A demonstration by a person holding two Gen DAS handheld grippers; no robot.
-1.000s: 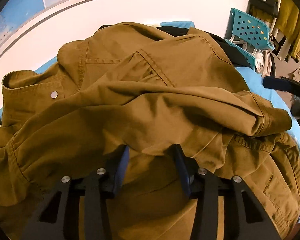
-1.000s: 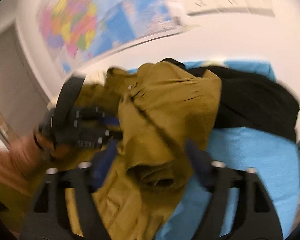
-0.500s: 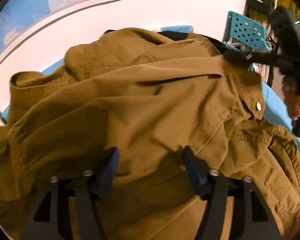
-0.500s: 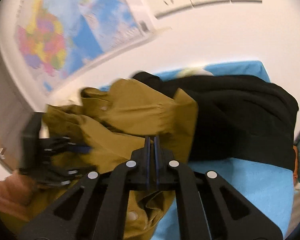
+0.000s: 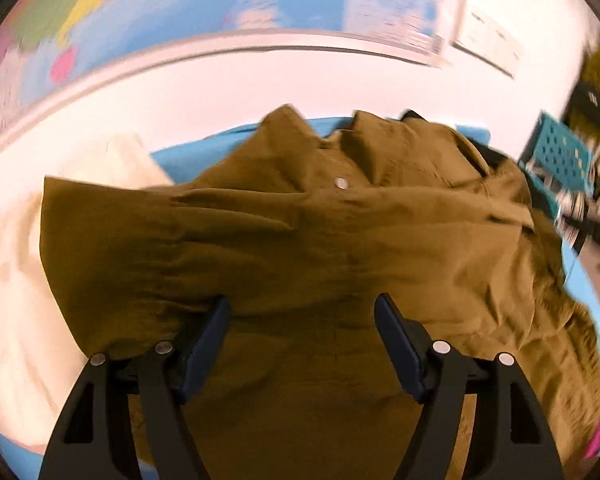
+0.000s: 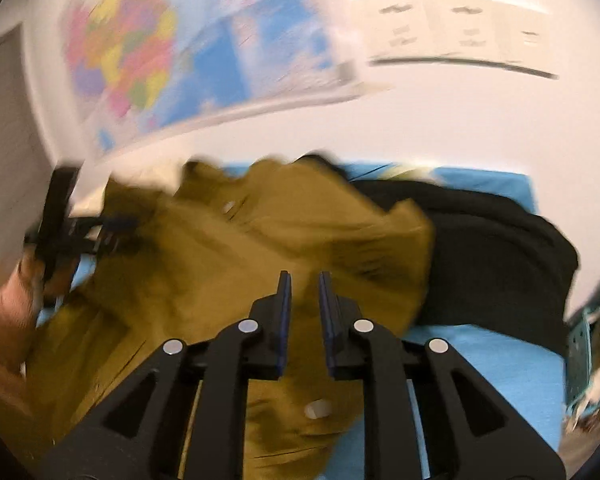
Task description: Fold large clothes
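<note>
One brown jacket (image 5: 340, 248) lies crumpled on the blue-covered desk (image 6: 500, 360), partly over one black garment (image 6: 500, 248). Left gripper (image 5: 302, 312): fingers spread wide, gripping nothing. Right gripper (image 6: 303, 280): fingers narrowly parted, just opening, nothing clamped. One white cloth (image 5: 16, 280) alongside.

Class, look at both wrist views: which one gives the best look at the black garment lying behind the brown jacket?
The right wrist view. There the black garment spreads wide across the blue surface, right of the brown jacket. The left wrist view shows only a dark sliver of it behind the jacket's far edge.
</note>
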